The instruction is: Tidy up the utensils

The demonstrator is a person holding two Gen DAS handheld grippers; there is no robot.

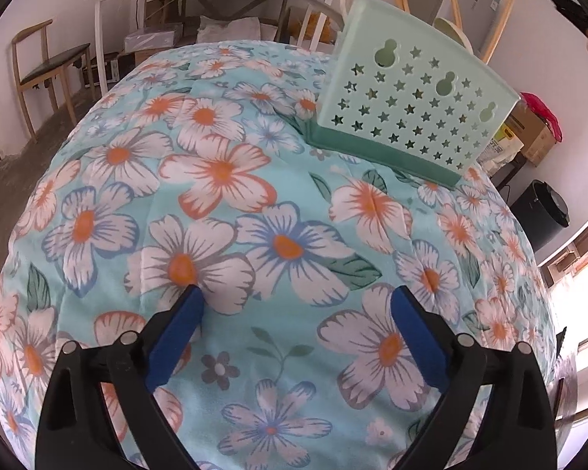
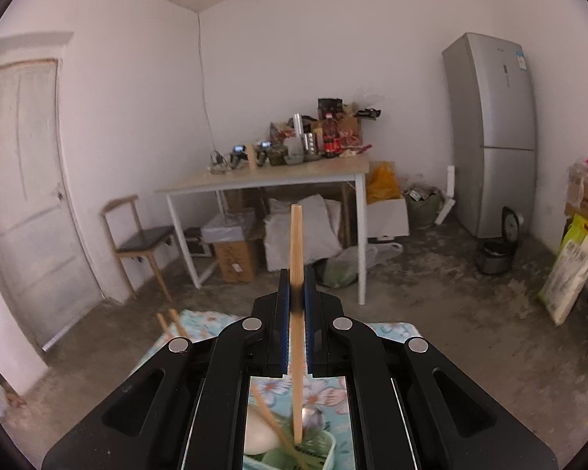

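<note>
Left gripper [image 1: 296, 297]: fingers spread wide, nothing held, poised over the floral cloth [image 1: 231, 203]. At 1 o'clock the pale green utensil holder [image 1: 411, 113] is seen standing on the cloth, wooden chopsticks [image 1: 503, 15] rising from it. Right gripper [image 2: 296, 286]: fingers closed on one upright chopstick [image 2: 296, 250], its lower end seen in the holder below. Beyond, at 12 o'clock, a cluttered table [image 2: 278, 178] is visible.

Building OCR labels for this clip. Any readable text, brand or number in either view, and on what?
None can be read.
Tall silver fridge: blue sticker and a small panel, too small.
Red-labelled dark soda bottles on the far wooden table: label blurred.
Yellow-and-white printed sack by the right wall: print blurred.
Brown cardboard box: markings unreadable.
</note>
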